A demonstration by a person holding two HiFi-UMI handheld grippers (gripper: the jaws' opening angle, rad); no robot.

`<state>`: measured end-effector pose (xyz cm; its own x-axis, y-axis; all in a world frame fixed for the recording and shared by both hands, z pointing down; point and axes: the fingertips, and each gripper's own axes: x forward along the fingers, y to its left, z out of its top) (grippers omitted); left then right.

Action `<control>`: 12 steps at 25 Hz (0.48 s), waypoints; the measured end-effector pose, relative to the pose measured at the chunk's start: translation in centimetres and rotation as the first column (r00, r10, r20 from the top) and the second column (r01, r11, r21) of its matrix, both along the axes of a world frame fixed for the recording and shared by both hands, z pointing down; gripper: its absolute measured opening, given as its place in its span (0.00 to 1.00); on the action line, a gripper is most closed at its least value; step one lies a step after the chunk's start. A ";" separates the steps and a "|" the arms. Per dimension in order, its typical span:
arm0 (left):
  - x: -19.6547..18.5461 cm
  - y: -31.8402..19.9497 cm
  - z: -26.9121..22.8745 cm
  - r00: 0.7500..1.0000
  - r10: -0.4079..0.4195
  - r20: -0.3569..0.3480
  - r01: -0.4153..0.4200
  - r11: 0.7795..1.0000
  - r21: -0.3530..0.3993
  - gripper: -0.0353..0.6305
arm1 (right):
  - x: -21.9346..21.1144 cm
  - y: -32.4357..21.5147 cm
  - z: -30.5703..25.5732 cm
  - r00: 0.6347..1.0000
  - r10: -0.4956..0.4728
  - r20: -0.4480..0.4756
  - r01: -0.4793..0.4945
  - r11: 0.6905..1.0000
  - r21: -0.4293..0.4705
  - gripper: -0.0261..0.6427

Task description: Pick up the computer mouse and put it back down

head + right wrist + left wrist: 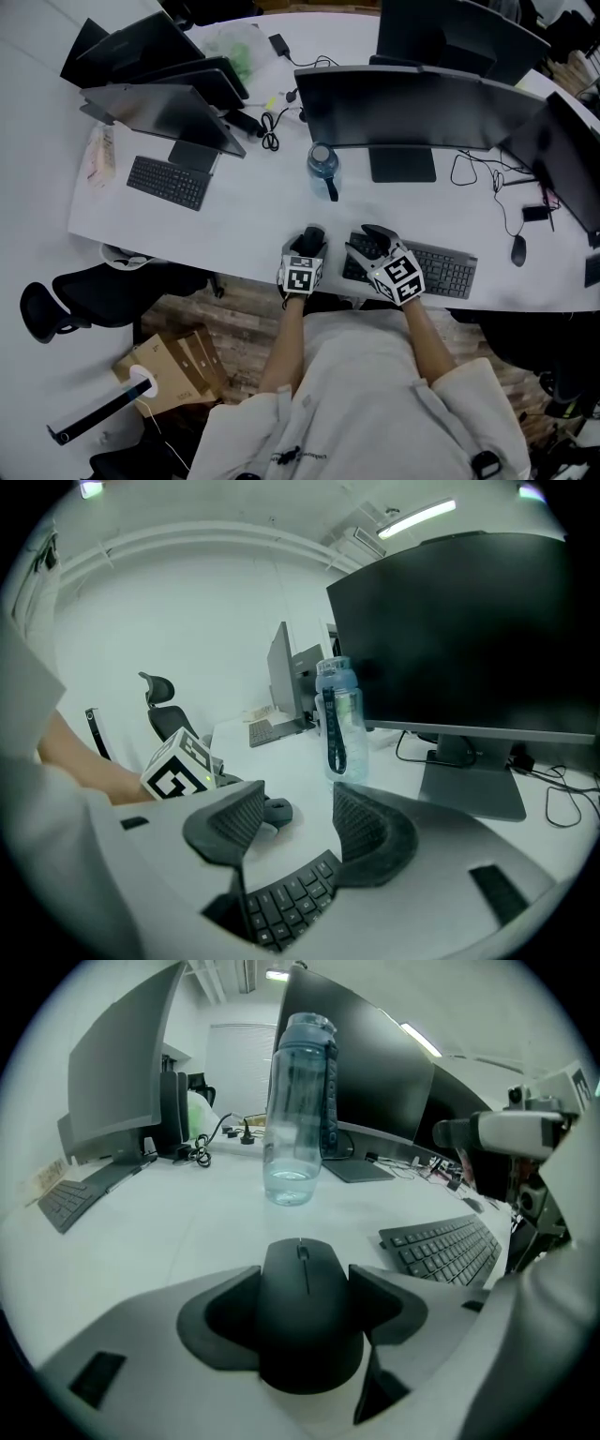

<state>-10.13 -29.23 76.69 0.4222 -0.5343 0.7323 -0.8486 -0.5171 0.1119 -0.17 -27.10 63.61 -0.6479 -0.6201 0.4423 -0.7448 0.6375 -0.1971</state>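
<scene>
The left tongs (307, 1283) are clamping the computer mouse (307, 1335), one dark pad pressing on each flank, the scroll wheel pointing away toward the water bottle (298, 1110). The mouse is sitting near the front edge of the white tabletop (234, 220), right in front of the person and just left of the keyboard (445, 270). Whether its base is resting on the surface or hanging just clear of it, I cannot tell. The water bottle is standing upright beyond the mouse, well apart from it, in front of the wide dark monitor (412, 108).

Over on the other side, the right tongs (298, 808) are standing fairly wide with nothing between the pads. They are hovering above the left end of the keyboard, the keys showing below the gap. From the head view the two tools are sitting side by side, near each other but apart, both angling down and away from the person.

Further left on the tabletop, a second keyboard (169, 181) is lying in front of another monitor (159, 112). A black office chair (103, 291) is standing beside the tabletop's near edge, and a cardboard box (173, 370) is lying on the wooden floor (244, 319).
</scene>
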 end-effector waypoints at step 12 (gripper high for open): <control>-1.4 0.5 -5.1 0.997 -0.012 -0.079 0.021 0.992 0.121 0.49 | -1.1 1.0 0.0 1.000 -0.024 -0.001 0.024 1.000 0.003 0.39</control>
